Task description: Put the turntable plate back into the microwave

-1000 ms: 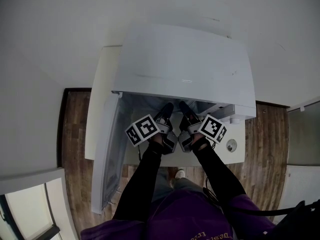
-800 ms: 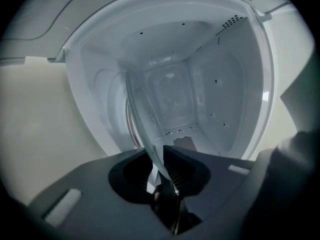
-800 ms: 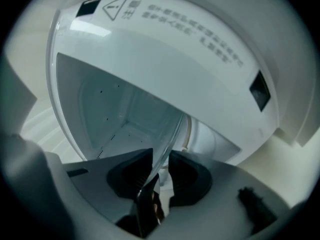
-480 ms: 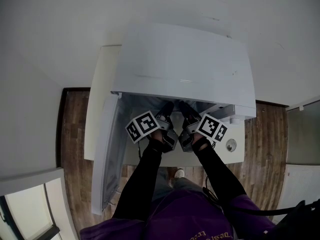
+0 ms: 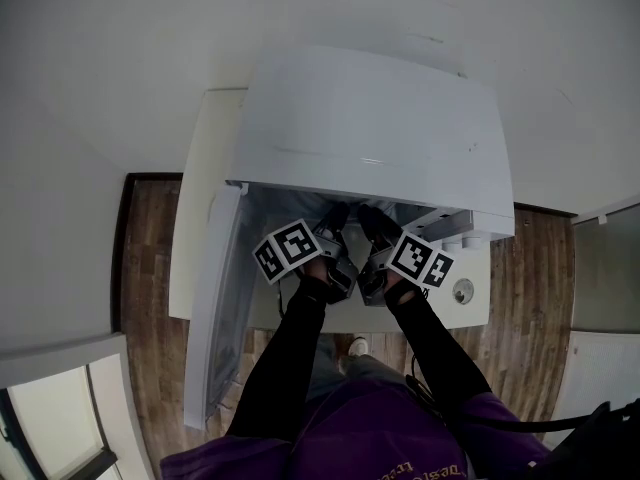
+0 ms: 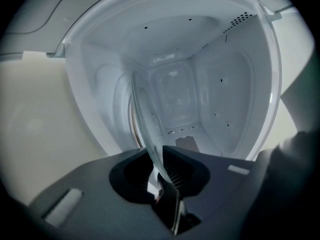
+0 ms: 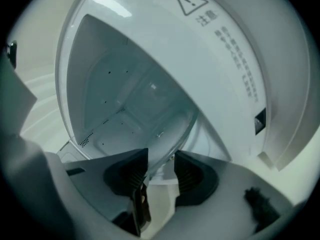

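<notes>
Turntable plate (image 6: 142, 119) lies ahead inside the microwave (image 5: 380, 118), rim pinched by my left gripper (image 6: 154, 156), while my right gripper (image 7: 161, 156) has just been opening, loose around it.

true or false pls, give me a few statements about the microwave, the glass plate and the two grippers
1. The microwave door is open. True.
2. The left gripper is shut on the glass plate. True.
3. The right gripper clamps the plate. False: its jaws have just been opening and stand apart, the rim between them.
4. Both grippers hang clear of the microwave. False: both reach into its open cavity.
</notes>
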`<state>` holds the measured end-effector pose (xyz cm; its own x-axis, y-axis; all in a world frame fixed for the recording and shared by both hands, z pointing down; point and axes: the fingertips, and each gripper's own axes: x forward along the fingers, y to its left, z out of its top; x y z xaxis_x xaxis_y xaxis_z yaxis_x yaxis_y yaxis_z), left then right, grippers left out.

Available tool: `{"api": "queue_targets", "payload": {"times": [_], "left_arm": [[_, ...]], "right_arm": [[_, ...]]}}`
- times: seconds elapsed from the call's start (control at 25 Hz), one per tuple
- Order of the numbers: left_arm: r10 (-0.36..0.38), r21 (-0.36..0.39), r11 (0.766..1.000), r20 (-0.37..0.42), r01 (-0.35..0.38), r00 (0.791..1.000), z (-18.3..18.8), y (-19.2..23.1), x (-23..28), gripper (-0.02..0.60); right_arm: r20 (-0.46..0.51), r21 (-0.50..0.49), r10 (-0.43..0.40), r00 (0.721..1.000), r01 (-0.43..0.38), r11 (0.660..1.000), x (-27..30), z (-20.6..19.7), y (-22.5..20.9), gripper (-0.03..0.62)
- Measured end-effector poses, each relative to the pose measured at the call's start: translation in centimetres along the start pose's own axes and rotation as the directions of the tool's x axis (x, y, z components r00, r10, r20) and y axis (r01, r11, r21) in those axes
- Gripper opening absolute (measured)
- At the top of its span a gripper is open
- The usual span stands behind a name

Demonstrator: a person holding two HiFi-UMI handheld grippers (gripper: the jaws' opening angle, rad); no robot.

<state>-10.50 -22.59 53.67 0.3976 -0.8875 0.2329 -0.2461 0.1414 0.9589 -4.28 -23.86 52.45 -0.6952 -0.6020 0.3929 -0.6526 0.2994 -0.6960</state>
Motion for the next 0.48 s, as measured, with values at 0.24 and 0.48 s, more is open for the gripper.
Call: {"api": "queue_targets", "payload": {"times": [0.24,0.48], "left_arm": [[0.008,-0.012,1.000,0.017,-0.007,1.000,0.7,-0.2,0.4,0.057],[0.035,-0.019,0.999,0.012,-0.035,0.999,0.6,0.1,0.8,0.060]], "right_arm": [[-0.033,-0.155,-0.033,0.999,0.028,0.988,-1.2,-0.3,0.4,0.179],[-0.082,-0.303,-0.070,0.994,0.042,0.952,-2.0,-1.4,0.9,0.056]]}}
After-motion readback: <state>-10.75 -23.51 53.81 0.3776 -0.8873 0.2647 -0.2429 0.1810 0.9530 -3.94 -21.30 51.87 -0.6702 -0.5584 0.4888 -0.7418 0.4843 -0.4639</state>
